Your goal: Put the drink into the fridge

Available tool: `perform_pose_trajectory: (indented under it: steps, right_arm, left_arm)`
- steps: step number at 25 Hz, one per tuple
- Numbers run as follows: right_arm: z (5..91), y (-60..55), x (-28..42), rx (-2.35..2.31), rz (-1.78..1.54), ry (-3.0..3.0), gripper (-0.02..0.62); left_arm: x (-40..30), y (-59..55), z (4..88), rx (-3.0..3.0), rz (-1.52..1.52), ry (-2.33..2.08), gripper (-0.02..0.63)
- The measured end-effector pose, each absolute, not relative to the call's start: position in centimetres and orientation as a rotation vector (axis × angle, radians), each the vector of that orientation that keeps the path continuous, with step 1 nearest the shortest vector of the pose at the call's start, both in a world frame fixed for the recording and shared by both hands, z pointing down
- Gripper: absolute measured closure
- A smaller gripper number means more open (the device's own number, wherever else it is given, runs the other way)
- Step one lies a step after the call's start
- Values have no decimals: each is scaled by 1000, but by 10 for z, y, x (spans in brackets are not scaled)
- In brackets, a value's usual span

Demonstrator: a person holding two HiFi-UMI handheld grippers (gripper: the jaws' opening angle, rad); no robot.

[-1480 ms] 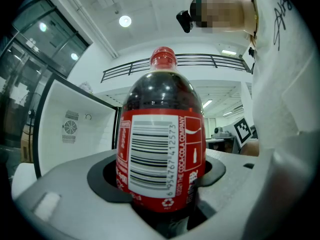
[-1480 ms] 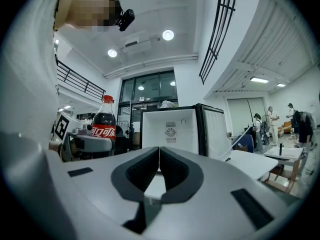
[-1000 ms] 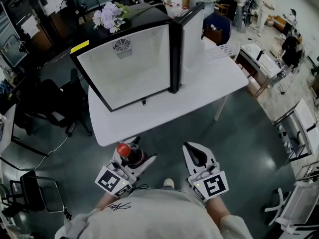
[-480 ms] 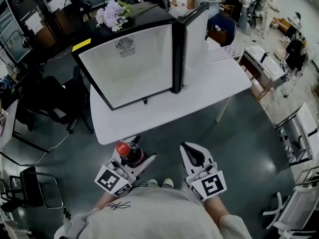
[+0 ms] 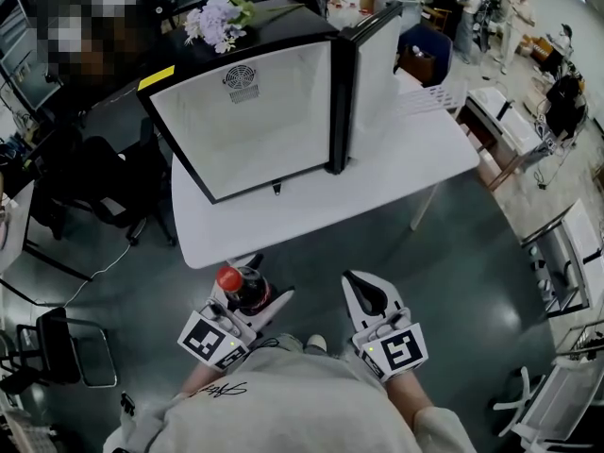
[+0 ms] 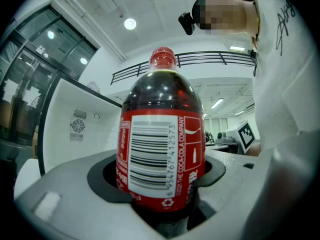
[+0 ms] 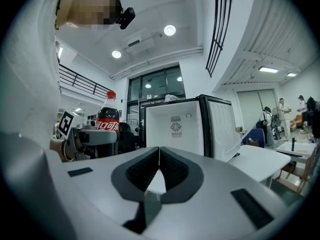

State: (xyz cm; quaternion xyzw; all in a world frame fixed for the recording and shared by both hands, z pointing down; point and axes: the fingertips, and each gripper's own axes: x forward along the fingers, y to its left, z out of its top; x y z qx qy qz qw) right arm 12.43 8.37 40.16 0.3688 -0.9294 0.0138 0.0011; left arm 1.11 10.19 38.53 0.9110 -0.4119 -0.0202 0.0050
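Observation:
A cola bottle (image 5: pixel 243 288) with a red cap and red label (image 6: pixel 160 156) stands upright in my left gripper (image 5: pixel 253 292), whose jaws are shut on its lower body. The bottle (image 7: pixel 106 124) also shows at the left of the right gripper view. My right gripper (image 5: pixel 363 292) hangs beside it, shut and holding nothing. Both are held low, short of the near edge of the white table (image 5: pixel 396 173). On the table stands a black mini fridge (image 5: pixel 247 111) with a white inside, its door (image 5: pixel 373 75) swung open to the right. The fridge (image 7: pixel 184 124) looks empty.
A bunch of pale flowers (image 5: pixel 212 25) lies on the fridge top. Black office chairs (image 5: pixel 90 192) stand left of the table. Desks and several people are in the far right background (image 5: pixel 486 8). The floor is dark and glossy.
The view has crept slightly toward the table and fridge. Both grippers hold the same pose, and the bottle stays gripped in the left one.

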Motion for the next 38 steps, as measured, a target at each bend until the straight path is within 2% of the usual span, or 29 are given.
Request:
perform_pose_trajectory:
  steps: [15,38]
  right_arm:
    - [408,78,115,1131,85,-2933,584]
    - [395,-8,95,1208,52,-2908,584]
  left_arm:
    - [-2,101,392,2821,-28,-1329,284]
    - [-15,7,379,2890,-51,-1217,284]
